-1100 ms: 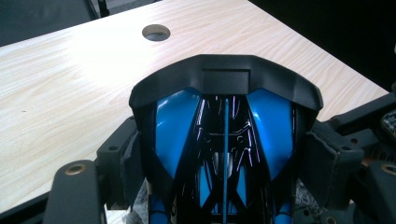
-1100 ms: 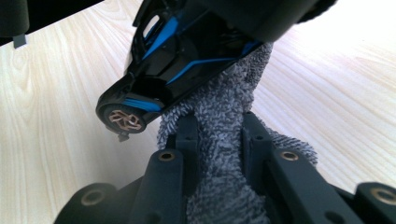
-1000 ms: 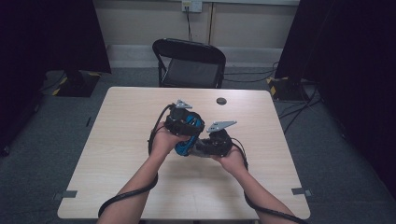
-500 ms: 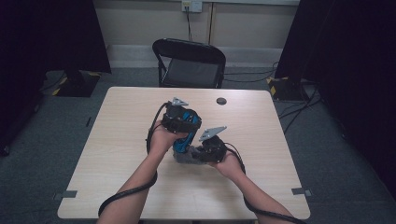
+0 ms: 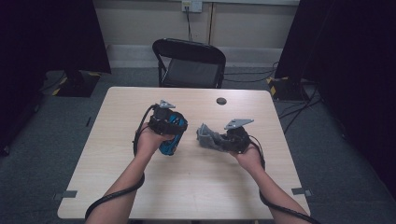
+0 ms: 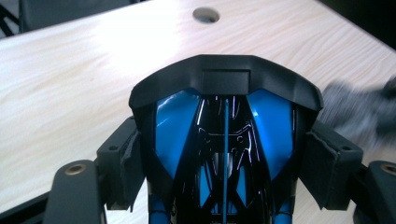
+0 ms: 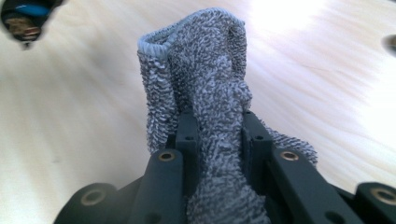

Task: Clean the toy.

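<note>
**Open tabletop around the hands**

Bare wood lies all around the table (image 5: 116,186). A gap separates the blue toy car (image 5: 172,135) from the grey cloth (image 5: 208,139). A small round grommet hole (image 5: 221,101) sits beyond the car, near the far edge.

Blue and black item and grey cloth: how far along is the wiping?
Done: both are gripped. The left gripper clamps the blue and black item; the right gripper pinches the grey cloth. In hand: both held above the table, apart. Left: contact; whether any wiping is done can't be told.
</note>
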`<move>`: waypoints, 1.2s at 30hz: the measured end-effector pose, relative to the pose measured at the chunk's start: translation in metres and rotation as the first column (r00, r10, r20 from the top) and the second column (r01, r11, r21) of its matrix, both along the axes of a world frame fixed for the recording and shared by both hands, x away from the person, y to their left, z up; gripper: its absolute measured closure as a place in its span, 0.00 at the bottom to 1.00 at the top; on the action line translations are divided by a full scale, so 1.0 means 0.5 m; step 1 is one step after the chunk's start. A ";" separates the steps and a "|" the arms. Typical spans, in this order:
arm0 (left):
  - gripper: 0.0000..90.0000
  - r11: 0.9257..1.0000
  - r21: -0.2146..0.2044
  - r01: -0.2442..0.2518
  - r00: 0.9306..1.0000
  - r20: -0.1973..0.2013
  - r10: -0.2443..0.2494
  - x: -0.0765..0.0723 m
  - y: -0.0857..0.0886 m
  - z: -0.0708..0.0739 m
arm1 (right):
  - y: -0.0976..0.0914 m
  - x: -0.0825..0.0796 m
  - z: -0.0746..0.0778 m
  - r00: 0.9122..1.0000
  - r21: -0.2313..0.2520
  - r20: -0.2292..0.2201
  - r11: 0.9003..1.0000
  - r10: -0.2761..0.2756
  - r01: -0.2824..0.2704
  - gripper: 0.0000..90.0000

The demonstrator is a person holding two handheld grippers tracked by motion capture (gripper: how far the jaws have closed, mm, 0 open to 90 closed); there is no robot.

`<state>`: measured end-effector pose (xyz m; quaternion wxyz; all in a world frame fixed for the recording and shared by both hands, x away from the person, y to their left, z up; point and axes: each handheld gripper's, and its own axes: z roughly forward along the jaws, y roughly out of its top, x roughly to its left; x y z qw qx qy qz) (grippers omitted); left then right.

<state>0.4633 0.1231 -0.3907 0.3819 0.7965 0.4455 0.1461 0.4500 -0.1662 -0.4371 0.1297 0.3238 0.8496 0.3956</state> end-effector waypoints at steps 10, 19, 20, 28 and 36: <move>0.28 0.999 0.034 -0.014 0.999 -0.039 0.015 -0.013 0.036 -0.037 | -0.047 0.013 -0.005 0.997 -0.006 0.004 0.997 -0.082 0.082 0.82; 0.28 0.997 0.070 -0.027 0.997 -0.070 0.032 -0.021 0.066 -0.062 | -0.070 0.016 -0.013 0.992 -0.009 0.006 0.992 -0.123 0.123 0.81; 0.28 0.997 0.076 -0.028 0.997 -0.076 0.034 -0.020 0.069 -0.066 | -0.073 0.016 -0.014 0.991 -0.011 0.005 0.991 -0.131 0.131 0.81; 0.28 0.993 0.102 -0.052 0.991 -0.115 0.063 -0.007 0.086 -0.100 | -0.087 0.023 -0.028 0.984 -0.026 0.009 0.984 -0.175 0.175 0.81; 0.28 0.992 0.106 -0.068 0.988 -0.134 0.082 0.019 0.088 -0.113 | -0.090 0.039 -0.047 0.976 -0.027 -0.001 0.975 -0.219 0.219 0.80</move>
